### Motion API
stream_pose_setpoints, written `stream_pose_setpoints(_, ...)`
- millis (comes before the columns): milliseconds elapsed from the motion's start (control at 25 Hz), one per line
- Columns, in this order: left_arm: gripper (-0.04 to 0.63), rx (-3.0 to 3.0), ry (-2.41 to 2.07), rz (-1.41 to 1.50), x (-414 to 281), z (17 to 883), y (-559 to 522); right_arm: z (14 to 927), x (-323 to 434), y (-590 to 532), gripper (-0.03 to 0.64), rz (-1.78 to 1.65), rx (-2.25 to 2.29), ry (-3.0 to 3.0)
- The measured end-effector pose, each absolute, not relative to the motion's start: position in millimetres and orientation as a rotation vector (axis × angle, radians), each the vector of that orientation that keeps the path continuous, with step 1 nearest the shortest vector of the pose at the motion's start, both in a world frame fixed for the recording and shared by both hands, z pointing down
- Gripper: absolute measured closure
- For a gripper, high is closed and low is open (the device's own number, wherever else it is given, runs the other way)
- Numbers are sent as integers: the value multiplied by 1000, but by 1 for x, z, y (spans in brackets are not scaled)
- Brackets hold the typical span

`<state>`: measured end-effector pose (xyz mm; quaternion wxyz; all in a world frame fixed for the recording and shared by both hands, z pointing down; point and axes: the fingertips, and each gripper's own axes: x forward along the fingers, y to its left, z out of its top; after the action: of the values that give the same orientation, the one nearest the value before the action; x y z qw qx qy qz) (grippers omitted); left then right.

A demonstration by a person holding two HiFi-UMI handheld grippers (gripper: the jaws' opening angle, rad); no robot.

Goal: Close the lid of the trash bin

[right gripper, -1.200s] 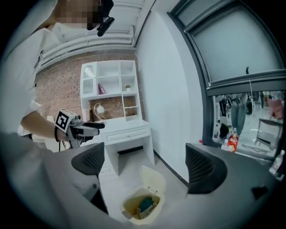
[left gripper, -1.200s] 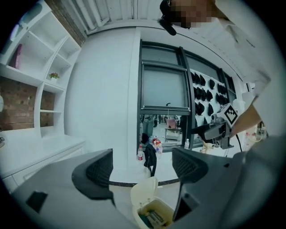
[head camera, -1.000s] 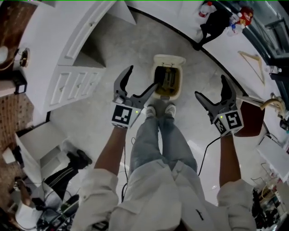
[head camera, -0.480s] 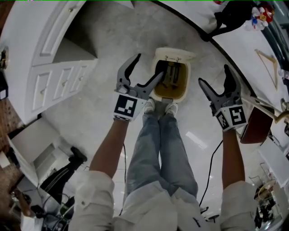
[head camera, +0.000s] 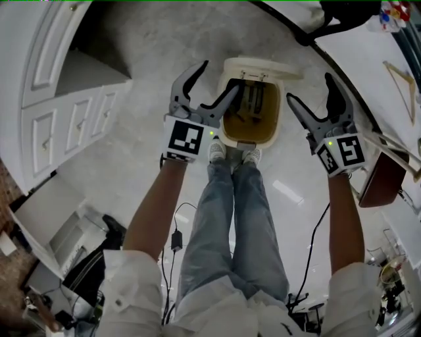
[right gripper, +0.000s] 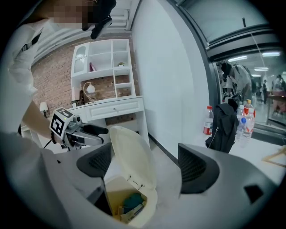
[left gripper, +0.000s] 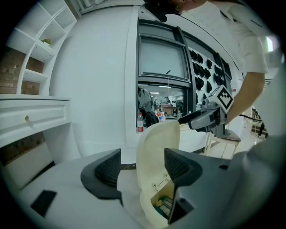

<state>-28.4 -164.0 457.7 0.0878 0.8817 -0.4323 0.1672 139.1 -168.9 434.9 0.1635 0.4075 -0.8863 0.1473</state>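
Observation:
A cream trash bin [head camera: 253, 112] stands on the floor just beyond the person's shoes, with rubbish inside. Its lid [head camera: 263, 68] stands raised at the far rim. My left gripper [head camera: 216, 80] hangs over the bin's left side, and its inner finger overlaps the rim in the head view. To the right of the bin is my right gripper [head camera: 309, 89]. The jaws of both have just been closing a little but still stand apart, with nothing gripped. The upright lid [left gripper: 156, 147] shows beyond my left gripper [left gripper: 143, 167]. The lid [right gripper: 132, 154] also shows beyond my right gripper [right gripper: 145, 165].
A white cabinet with drawers [head camera: 66, 112] stands at the left. The person's shoes [head camera: 230, 153] touch the bin's near side. A black bag [head camera: 342, 13] and bottles [right gripper: 208, 120] sit far right. A brown chair [head camera: 378, 181] is at the right, and a cable [head camera: 176, 237] lies on the floor.
Both grippers have come down towards the bin, which now looks larger and nearer. Their jaws have narrowed a little. The lid still stands open.

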Motion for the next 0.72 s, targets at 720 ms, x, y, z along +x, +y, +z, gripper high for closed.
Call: stream_pose_setpoints(720,359,2660,-1221,581,-21,513,-191,499,127,-194,310,403,1209,-2421)
